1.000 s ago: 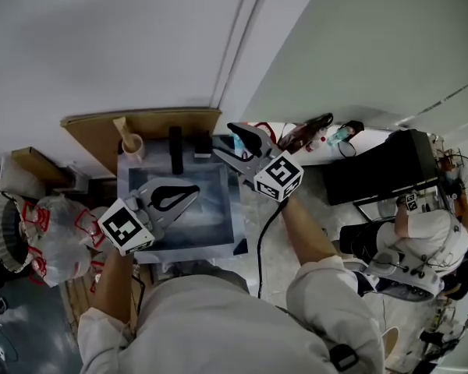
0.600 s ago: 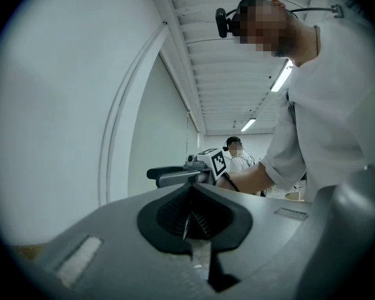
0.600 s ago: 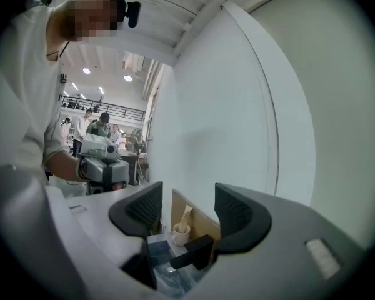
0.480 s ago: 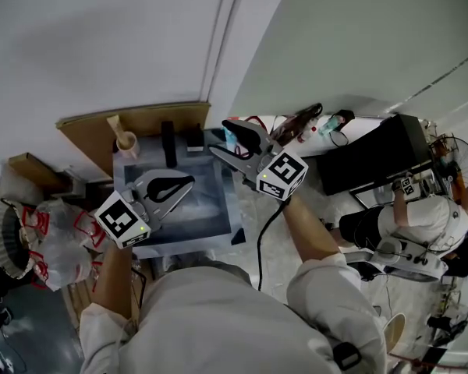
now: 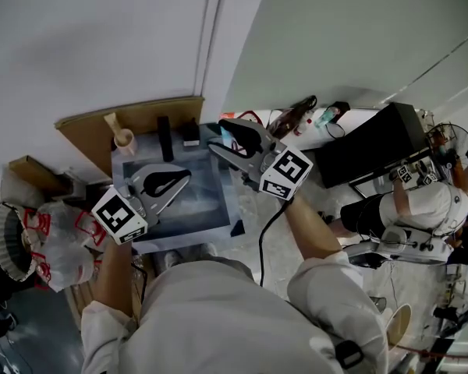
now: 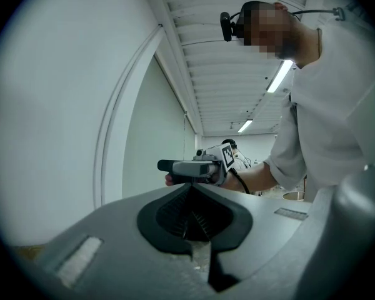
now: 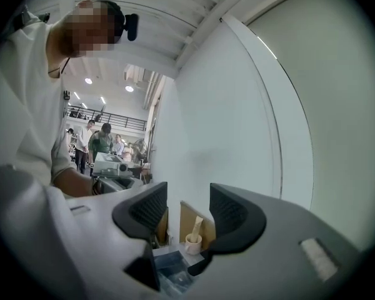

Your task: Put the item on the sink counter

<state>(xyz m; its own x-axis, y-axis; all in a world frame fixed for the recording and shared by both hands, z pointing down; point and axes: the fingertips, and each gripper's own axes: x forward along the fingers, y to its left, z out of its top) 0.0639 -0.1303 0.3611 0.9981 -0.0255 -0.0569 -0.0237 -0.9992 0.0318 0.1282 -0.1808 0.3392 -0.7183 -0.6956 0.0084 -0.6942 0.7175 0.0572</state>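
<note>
The right gripper [image 5: 216, 135], jaws closing on nothing, pointed toward the cup [image 5: 124, 139] at upper left beside the sink [image 5: 210, 209]; the left gripper [image 5: 186, 179] was clenched, empty.

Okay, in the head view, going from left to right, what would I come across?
plastic bag -> left tool -> right tool, jaws closing with nothing between them -> large black box -> seated person
</note>
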